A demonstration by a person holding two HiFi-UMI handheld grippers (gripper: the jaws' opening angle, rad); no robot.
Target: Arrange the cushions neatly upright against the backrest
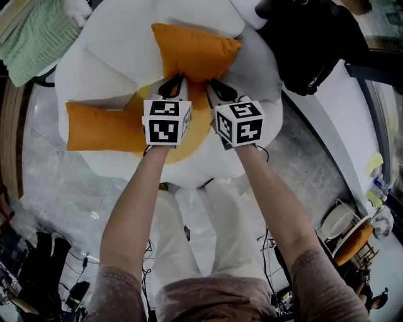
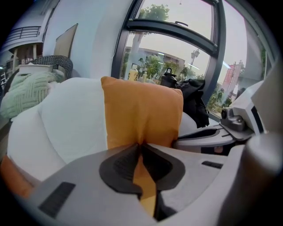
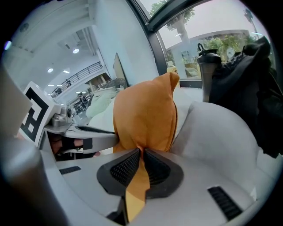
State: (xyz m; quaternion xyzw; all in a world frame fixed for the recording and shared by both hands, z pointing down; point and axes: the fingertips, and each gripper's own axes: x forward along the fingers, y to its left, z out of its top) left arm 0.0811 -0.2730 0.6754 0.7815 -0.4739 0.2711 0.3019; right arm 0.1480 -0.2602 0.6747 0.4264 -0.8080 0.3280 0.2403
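— Though almost closed, holding anything in the left gripper (image 2: 140, 146)?

— Holding a thin fold of the orange cushion (image 2: 141, 114), pinched between the dark pads (image 2: 119, 165), with a strip of the fabric trailing down behind the tips.

— And in the right gripper (image 3: 141, 151)?

— Much the same: nearly closed and clamped on another fold at the lower edge of that cushion, just to the right of the left jaws.

— Standing how, beyond the jaws?

— Rising upright straight ahead of both pairs of jaws, top corners above the tips. Set close before the white backrest (image 1: 189, 12) of the round white armchair (image 1: 107, 75); touching it or not, impossible to tell.

— Anything else orange?

— A second orange cushion (image 1: 104, 127), lying low on the chair. Off to the left of the left jaws, nearer than their tips, and apart from the held one.

— And round about?

— A green knitted blanket (image 1: 34, 38) well off to the left, past the chair's edge. A black bag (image 1: 308, 44) to the right of the right jaws, beyond the chair's other side.
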